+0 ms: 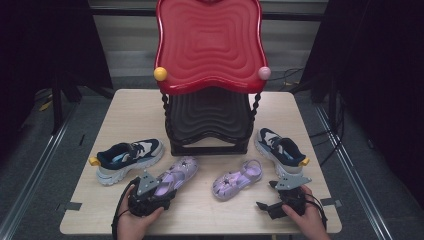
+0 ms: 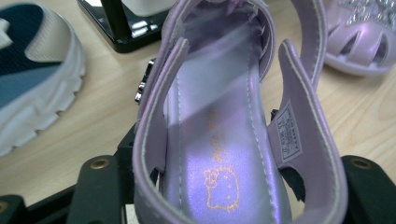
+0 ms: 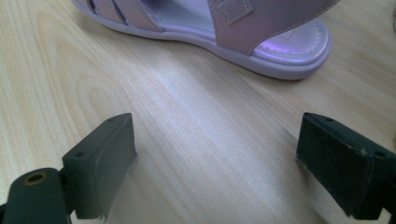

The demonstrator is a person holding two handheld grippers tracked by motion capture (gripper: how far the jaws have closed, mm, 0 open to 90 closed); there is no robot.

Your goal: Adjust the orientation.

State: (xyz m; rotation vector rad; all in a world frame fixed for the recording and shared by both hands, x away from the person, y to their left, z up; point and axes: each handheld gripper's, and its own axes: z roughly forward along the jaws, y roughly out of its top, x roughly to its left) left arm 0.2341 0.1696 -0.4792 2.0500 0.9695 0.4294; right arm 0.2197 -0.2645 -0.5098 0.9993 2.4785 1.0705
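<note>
1. The left claw [image 1: 159, 196] is clamped across the heel end of the left purple sandal [image 1: 172, 176], which lies near the left front of the counter [image 1: 210, 210], its toe pointing toward the black shoe rack base [image 1: 209, 127].
2. The grip sits on the soft, thin heel strap (it looks pliable), so the sandal may fold, sag or slip out if lifted.
3. Swinging it could knock the blue and white sneaker [image 1: 129, 159] just to its left.
4. The right claw [image 1: 266, 207] rests wide open and empty near the right front edge, close to the second purple sandal [image 1: 237, 179]; a careless push could shove that sandal away.
5. In the left gripper view the left claw's pads are hidden behind the strap, so the exact contact cannot be made out.
6. The rack's lower shelf lies in shadow under the red tray [image 1: 209, 45].
</note>
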